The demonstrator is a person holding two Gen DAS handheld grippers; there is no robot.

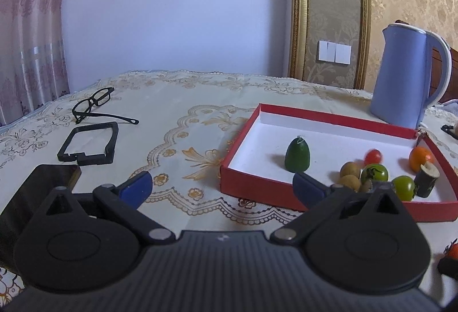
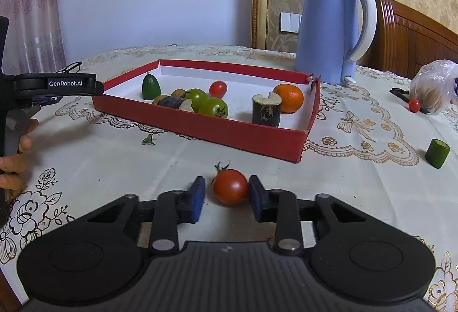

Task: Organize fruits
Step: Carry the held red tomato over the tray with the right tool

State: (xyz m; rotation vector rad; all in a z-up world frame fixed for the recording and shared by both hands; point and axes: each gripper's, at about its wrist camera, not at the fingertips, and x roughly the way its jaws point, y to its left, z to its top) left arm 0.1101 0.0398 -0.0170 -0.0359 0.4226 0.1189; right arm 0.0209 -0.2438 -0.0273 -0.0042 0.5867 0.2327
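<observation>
only legible text: "genrobot.ai", white lettering on a black label on the side of the left gripper point(image 2: 61, 96), seen from the right wrist view.

A red tomato point(image 2: 230, 186) with its green stem up sits on the tablecloth before my red box point(image 2: 200, 129), in which an orange point(image 2: 289, 98), two green tomatoes point(image 2: 213, 107), a small red tomato point(image 2: 218, 89), brown fruits point(image 1: 349, 169) and dark cylinder pieces point(image 2: 266, 111) lie.
</observation>
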